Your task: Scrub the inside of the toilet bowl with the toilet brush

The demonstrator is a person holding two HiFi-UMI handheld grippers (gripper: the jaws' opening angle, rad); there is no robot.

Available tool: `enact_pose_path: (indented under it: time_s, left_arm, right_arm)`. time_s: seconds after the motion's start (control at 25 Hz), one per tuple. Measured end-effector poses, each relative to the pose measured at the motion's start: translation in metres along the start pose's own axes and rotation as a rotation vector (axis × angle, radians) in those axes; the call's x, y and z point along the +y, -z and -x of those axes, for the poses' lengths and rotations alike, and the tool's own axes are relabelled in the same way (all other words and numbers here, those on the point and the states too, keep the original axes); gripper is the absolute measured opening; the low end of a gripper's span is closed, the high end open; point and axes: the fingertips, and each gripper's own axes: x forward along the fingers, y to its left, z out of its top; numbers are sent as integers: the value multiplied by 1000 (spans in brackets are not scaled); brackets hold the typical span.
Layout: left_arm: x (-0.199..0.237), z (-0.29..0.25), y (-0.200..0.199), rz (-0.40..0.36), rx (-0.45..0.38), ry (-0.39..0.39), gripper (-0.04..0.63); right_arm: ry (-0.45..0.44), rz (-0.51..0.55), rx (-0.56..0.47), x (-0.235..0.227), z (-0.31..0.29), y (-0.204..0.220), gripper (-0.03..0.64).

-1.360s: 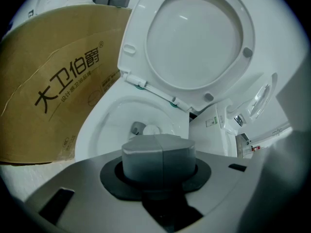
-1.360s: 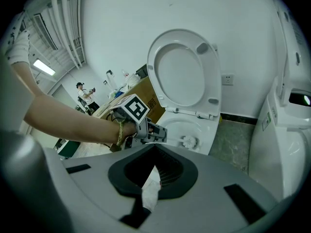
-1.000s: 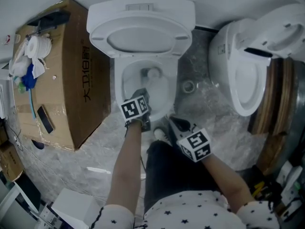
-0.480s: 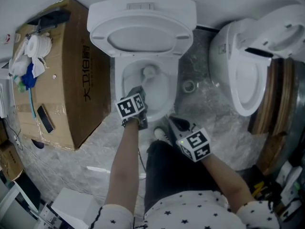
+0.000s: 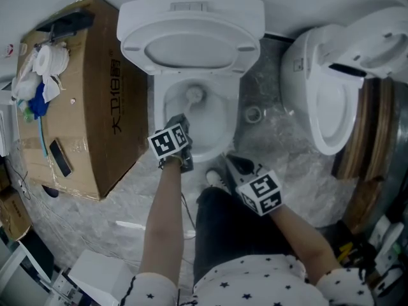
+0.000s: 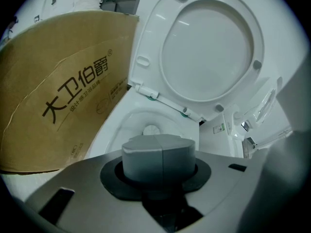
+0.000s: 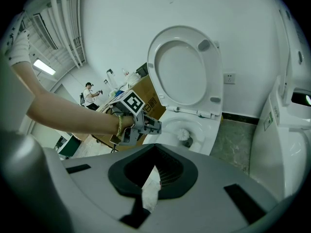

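Note:
A white toilet (image 5: 167,116) stands with seat and lid (image 5: 190,40) raised. The brush's white head (image 5: 194,94) rests inside the bowl, toward its back left. My left gripper (image 5: 180,121) hovers over the bowl's front rim, shut on the brush's grey handle (image 6: 158,154). The left gripper view looks down along that handle to the brush head (image 6: 152,129) in the bowl. My right gripper (image 5: 232,162) hangs to the right of the bowl's front, over the floor, shut and empty. The right gripper view shows the left gripper (image 7: 154,126) and the brush head (image 7: 182,134).
A large cardboard box (image 5: 83,101) with paper rolls and clutter on top stands close on the toilet's left. A second toilet (image 5: 331,101) stands at the right. A tape roll (image 5: 253,115) lies on the floor between them. A shoe (image 5: 217,181) is by the bowl's front.
My left gripper has shifted left and slightly back, and the brush head has slid left toward the bowl's back wall. The right gripper has stayed put.

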Motion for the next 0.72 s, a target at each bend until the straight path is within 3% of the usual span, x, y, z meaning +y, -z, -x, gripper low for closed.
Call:
enact_pose_path:
  time_s: [0.72]
  left_arm:
    - [-6,51,32,-8,-34,13,156]
  right_arm:
    - [0,47,-46,23,18,-7,6]
